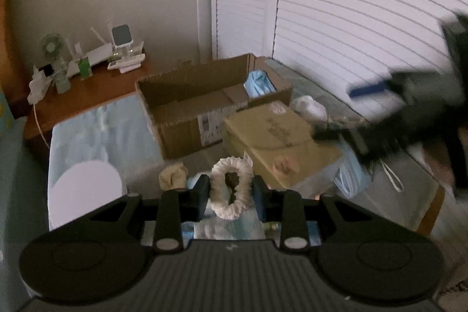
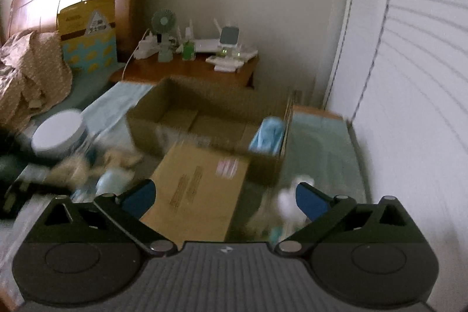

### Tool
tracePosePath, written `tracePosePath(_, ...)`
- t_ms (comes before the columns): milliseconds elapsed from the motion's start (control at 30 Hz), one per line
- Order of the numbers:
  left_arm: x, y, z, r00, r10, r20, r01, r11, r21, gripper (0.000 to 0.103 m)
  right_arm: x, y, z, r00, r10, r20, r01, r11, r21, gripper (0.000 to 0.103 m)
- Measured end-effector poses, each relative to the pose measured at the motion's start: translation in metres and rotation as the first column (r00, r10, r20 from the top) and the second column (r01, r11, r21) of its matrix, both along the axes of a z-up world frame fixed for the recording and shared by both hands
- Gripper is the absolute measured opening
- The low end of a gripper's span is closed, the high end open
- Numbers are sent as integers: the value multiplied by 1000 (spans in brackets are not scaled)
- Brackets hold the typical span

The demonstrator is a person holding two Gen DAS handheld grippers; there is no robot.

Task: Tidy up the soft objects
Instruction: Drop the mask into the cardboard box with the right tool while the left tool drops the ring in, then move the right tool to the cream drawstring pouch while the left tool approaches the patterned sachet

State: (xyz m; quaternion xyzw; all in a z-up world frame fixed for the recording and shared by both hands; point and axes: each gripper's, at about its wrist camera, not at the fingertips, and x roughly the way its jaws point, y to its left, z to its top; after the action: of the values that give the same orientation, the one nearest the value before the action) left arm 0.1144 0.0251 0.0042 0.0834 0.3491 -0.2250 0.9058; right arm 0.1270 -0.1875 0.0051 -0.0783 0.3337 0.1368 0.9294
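Note:
My left gripper (image 1: 231, 195) is shut on a white fluffy scrunchie (image 1: 231, 192) and holds it above the bed, short of the open cardboard box (image 1: 187, 104). A blue soft item (image 1: 259, 82) lies in that box's right end; it also shows in the right wrist view (image 2: 267, 136). My right gripper (image 2: 225, 198) is open and empty over a closed flat cardboard box (image 2: 199, 189); it shows blurred at the right of the left wrist view (image 1: 389, 119). A beige soft item (image 1: 172, 176) and a white soft item (image 1: 310, 105) lie on the bed.
A white-lidded jar (image 2: 57, 133) stands on the bed at the left. A wooden nightstand (image 2: 187, 69) holds a small fan (image 2: 163, 19) and a router. Louvred doors (image 1: 351, 5) line the right side. A patterned cloth (image 2: 32, 72) lies by the headboard.

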Motion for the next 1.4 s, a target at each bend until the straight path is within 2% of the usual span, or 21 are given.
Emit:
tracePosePath(100, 14, -5, 4, 1000, -6, 11, 6, 1000, 3, 30, -23, 0, -8, 1000, -19, -14, 19, 1000, 3, 103)
tracePosePath(300, 48, -16, 16, 999, -13, 38, 12, 1000, 16, 30, -44, 0, -10, 999, -42, -22, 43, 998, 35, 103)
tracePosePath(633, 121, -32, 15, 998, 48, 38, -49, 998, 35, 30, -48, 3, -3, 999, -36, 7, 35, 999, 18, 103)
tracePosePath(1000, 168, -39, -1, 991, 130, -2, -130, 991, 20, 32, -48, -2, 2, 999, -52, 13, 51, 998, 27, 103)
tracePosePath(1033, 170, -40, -2, 991, 137, -3, -137, 990, 17, 36, -48, -2, 3, 999, -52, 14, 52, 998, 30, 103)
tracePosePath(1133, 170, -42, -4, 986, 165, 15, -165, 986, 17, 73, -50, -3, 4, 999, -50, 21, 49, 998, 40, 103)
tracePosePath(1167, 169, -43, -3, 985, 169, 30, -170, 985, 20, 77, -50, -3, 3, 999, -50, 20, 49, 998, 40, 103)
tracePosePath(1233, 161, -42, 1, 985, 167, 43, -167, 986, 15, 77, -51, -4, 2, 998, -56, 19, 55, 998, 33, 103)
tracePosePath(1333, 147, -37, 7, 986, 160, 56, -159, 987, -7, 85, -53, -9, 1, 998, -65, 16, 64, 997, 35, 103)
tracePosePath(1400, 135, -35, 10, 985, 158, 75, -158, 987, 0, 86, -55, -12, 0, 997, -74, 12, 74, 996, 43, 103)
